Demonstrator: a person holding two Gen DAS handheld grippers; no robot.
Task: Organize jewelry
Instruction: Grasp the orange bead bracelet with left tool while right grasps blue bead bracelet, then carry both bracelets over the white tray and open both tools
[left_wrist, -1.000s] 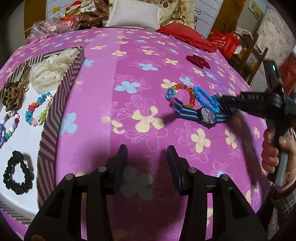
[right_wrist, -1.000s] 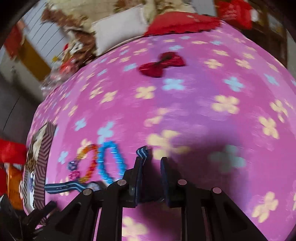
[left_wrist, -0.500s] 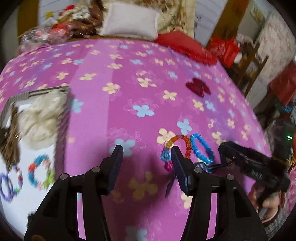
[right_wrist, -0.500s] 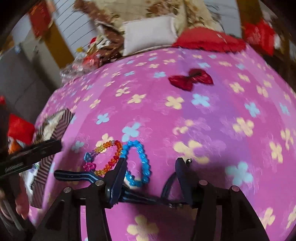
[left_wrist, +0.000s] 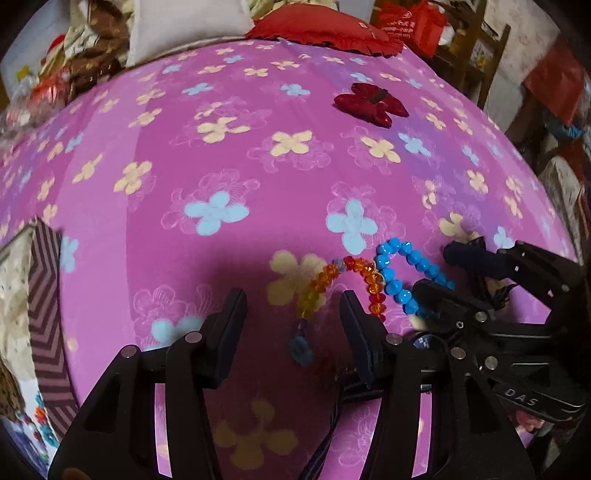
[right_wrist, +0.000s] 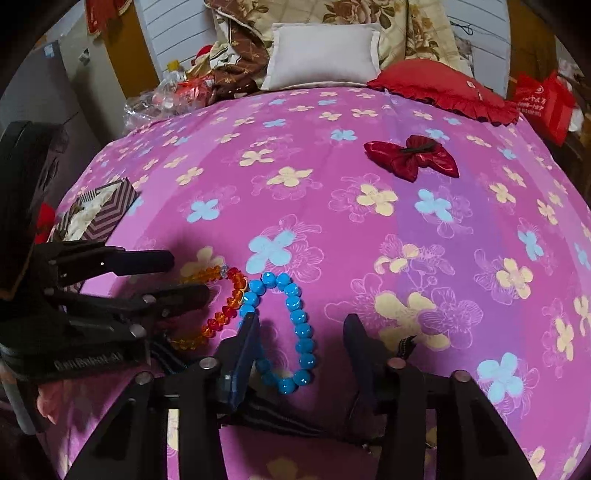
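Both the left tongs (left_wrist: 291, 317) and right tongs (right_wrist: 301, 347) gape wide over the bed (right_wrist: 332, 206). The orange bracelet (left_wrist: 325, 282) and blue bracelet (right_wrist: 295, 332) lie touching there: light, limp, slippery strands, best pinched across one bead run.

A bed covered by a pink sheet (right_wrist: 295, 206) printed with yellow and blue flowers fills both views. Taking the white pillow (right_wrist: 323, 55) at the head of the bed as the landmark: a red ruffled cushion (right_wrist: 443, 94) lies just to its right, touching the sheet's far edge. Behind the pillow is a bundle of floral bedding (right_wrist: 362, 18). To its left sits a heap of brown patterned cloth (right_wrist: 236, 70), and further left crinkled clear plastic (right_wrist: 159, 103). Well to the right of the pillow, past the cushion, stands a red bag (right_wrist: 543, 103) beside the bed.
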